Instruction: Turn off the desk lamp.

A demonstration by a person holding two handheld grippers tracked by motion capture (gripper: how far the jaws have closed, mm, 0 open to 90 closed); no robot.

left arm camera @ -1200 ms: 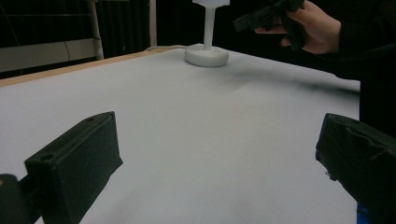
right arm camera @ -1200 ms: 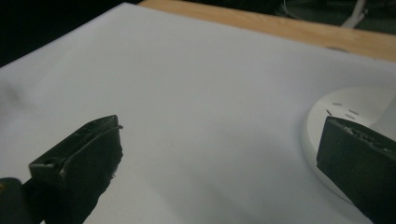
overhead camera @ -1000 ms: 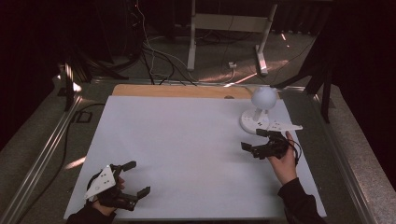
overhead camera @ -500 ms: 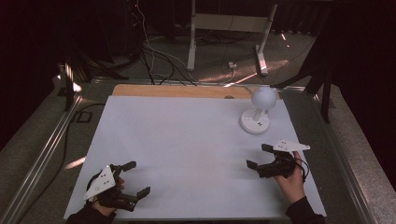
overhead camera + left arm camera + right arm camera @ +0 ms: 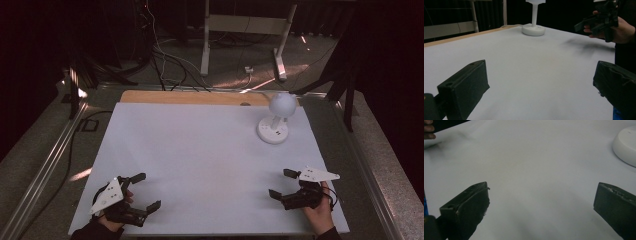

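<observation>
A small white lamp [image 5: 276, 118] with a round globe head and a disc base stands at the back right of the white table top [image 5: 200, 155]. Its base also appears in the left gripper view [image 5: 533, 29] and at the right edge of the right gripper view [image 5: 625, 145]. My left gripper [image 5: 145, 191] rests at the front left corner, open, with nothing between its jaws. My right gripper [image 5: 281, 184] sits at the front right, well short of the lamp, open and holding nothing. It also appears far off in the left gripper view [image 5: 596, 21].
A wooden strip [image 5: 195, 98] runs along the table's back edge. Metal rails [image 5: 45, 165] flank the table on both sides. Cables [image 5: 165, 60] and a white stand's legs [image 5: 242, 30] lie on the floor beyond.
My right gripper has drawn back from beside the lamp toward the table's front right corner. The left gripper has stayed in place.
</observation>
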